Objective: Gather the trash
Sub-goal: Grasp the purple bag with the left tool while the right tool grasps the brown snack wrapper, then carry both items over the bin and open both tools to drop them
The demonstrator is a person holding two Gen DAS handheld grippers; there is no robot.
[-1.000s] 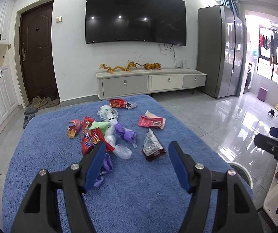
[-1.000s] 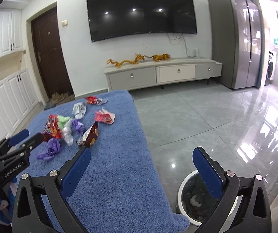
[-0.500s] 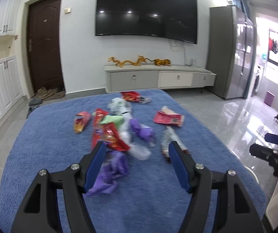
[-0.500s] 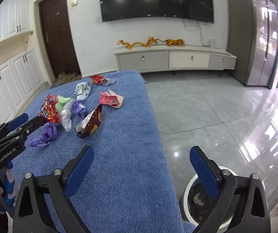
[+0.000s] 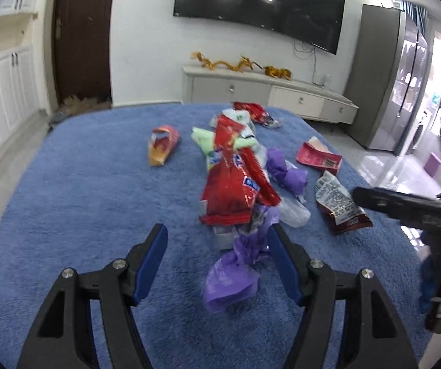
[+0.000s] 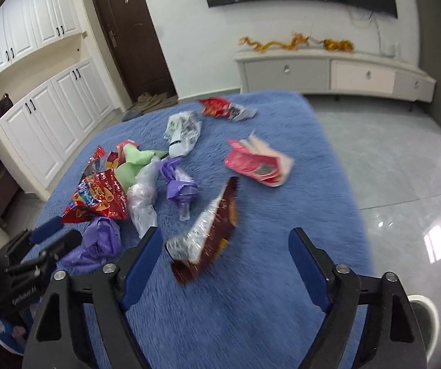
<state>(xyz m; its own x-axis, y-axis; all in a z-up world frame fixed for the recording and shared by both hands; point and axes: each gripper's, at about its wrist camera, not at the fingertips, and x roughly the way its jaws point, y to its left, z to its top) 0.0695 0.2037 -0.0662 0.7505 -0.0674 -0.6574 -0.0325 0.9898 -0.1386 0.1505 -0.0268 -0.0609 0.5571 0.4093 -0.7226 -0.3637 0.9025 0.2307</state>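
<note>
Roughly ten pieces of trash lie on the blue blanket (image 5: 82, 203), none of them collected yet as far as these views show. The spread includes a large red snack bag (image 5: 231, 190), a crumpled purple bag (image 5: 236, 272), a second purple bag (image 5: 285, 173), a dark red wrapper (image 5: 340, 206), a pink packet (image 5: 319, 158), a small orange packet (image 5: 162, 144), a green bag (image 6: 134, 161), a clear bag (image 6: 142, 198), a white printed bag (image 6: 182, 132) and a red wrapper (image 6: 220, 107) at the far edge.

Left gripper (image 5: 217, 264): jaws apart, holding nothing. It sits low over the blanket with the crumpled purple bag between its fingers, close against the right-hand one; contact cannot be confirmed.

Right gripper (image 6: 225, 261): jaws wide apart, empty. The dark red wrapper lies between and just ahead of its fingers, nearer the left-hand one.

A white bin (image 6: 425, 316) shows only as a rim at the lower right corner of the right wrist view, on the tiled floor beside the blanket. Its contents cannot be seen here.

Assessment: the task appears to be at its start. Each gripper is lined up on one item; closing, lifting and carrying to the bin remain for both. All other pieces are left to do, and the central pile overlaps, so single picks there may drag neighbours.
</note>
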